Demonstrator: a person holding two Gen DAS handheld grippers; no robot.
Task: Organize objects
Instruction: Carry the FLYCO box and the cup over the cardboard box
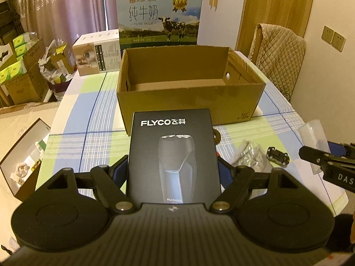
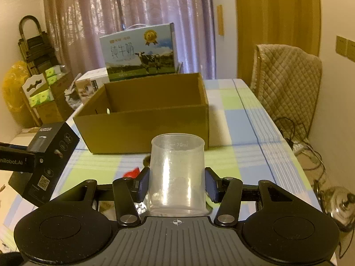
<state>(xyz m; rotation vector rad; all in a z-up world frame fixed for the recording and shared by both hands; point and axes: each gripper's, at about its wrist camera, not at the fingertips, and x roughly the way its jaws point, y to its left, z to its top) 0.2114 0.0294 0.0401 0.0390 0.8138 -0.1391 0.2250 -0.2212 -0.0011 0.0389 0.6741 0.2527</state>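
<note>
My left gripper is shut on a black FLYCO shaver box, held flat above the table just in front of the open cardboard box. In the right wrist view the same shaver box hangs at the left, tilted. My right gripper is shut on a clear plastic measuring cup, upright, in front of the cardboard box, whose visible inside looks empty. The right gripper shows at the right edge of the left wrist view.
A milk carton case and a white appliance box stand behind the cardboard box. A toy car, a crinkled clear wrapper and a red item lie on the checked tablecloth. A padded chair stands right.
</note>
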